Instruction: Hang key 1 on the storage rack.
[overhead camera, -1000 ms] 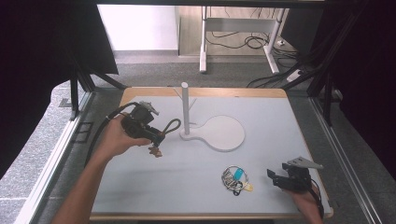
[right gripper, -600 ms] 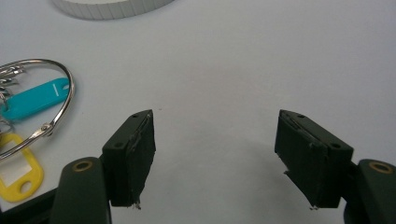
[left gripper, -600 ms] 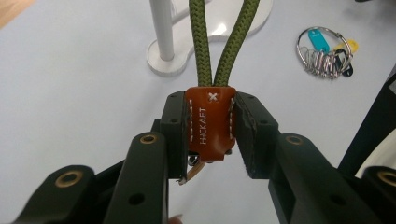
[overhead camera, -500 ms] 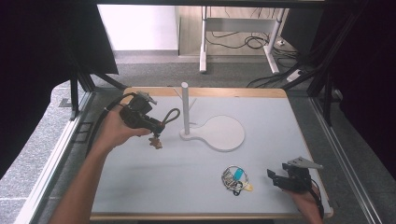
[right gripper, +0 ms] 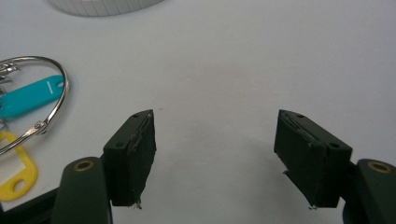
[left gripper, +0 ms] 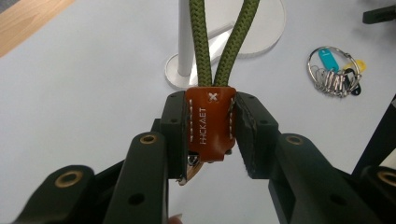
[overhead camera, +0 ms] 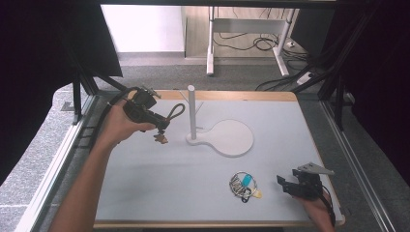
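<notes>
My left gripper (overhead camera: 162, 126) is shut on the brown leather tab (left gripper: 210, 122) of a keychain with an olive-green cord loop (overhead camera: 175, 112). It holds the keychain in the air just left of the white post (overhead camera: 192, 112), whose flat white base (overhead camera: 233, 137) rests on the table. In the left gripper view the two cords (left gripper: 219, 44) rise from the tab past the post (left gripper: 186, 39). A metal ring of keys with a teal and a yellow tag (overhead camera: 244, 185) lies at the front right. Just right of it my right gripper (overhead camera: 283, 184) rests open and empty.
The pale grey table top (overhead camera: 159, 179) has a wooden edge all round. Black frame legs and dark curtains stand at both sides. A desk frame and cables are on the floor beyond the far edge.
My left hand has carried the keychain up and toward the far side, closer to the top of the post. The right gripper has kept still.
</notes>
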Available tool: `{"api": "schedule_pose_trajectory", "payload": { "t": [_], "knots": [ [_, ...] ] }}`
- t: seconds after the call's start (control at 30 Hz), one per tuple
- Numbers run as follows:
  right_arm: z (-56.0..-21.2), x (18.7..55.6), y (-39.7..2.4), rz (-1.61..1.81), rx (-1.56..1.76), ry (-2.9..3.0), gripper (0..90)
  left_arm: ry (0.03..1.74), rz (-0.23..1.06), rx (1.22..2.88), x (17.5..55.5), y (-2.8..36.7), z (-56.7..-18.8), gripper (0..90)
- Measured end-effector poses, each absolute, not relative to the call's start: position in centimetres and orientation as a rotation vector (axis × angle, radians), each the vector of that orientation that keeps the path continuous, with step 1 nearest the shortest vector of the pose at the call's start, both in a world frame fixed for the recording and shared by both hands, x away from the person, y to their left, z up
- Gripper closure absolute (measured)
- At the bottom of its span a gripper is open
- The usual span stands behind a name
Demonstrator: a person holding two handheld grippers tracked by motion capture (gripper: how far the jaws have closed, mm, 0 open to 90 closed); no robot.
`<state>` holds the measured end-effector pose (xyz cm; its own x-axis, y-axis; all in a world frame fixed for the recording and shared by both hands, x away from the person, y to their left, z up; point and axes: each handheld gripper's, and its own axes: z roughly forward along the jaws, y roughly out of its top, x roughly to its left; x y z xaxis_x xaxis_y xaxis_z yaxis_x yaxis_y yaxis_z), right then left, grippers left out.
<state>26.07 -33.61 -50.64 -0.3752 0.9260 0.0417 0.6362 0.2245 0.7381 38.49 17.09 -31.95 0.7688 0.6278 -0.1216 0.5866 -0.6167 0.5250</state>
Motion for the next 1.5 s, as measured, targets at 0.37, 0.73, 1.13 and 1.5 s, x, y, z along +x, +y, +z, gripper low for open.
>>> {"api": "schedule_pose_trajectory", "payload": {
  "t": [0.37,0.73,1.13,1.5],
  "knots": [
    [-50.7,26.1,-33.6,0.953,1.437,2.098,29.8,0.939,0.071,2.369,40.3,17.7,-31.2,66.7],
    [-50.9,26.2,-33.3,0.937,1.427,2.115,29.9,0.979,0.01,2.318,42.8,17.9,-31.4,66.7],
    [-51.0,26.2,-33.2,0.932,1.428,2.118,29.8,1.025,0.003,2.308,44.1,17.5,-32.2,66.7],
    [-51.1,26.3,-33.1,0.927,1.427,2.126,29.8,1.032,-0.036,2.301,44.9,17.1,-32.7,66.6]
  ]
}}
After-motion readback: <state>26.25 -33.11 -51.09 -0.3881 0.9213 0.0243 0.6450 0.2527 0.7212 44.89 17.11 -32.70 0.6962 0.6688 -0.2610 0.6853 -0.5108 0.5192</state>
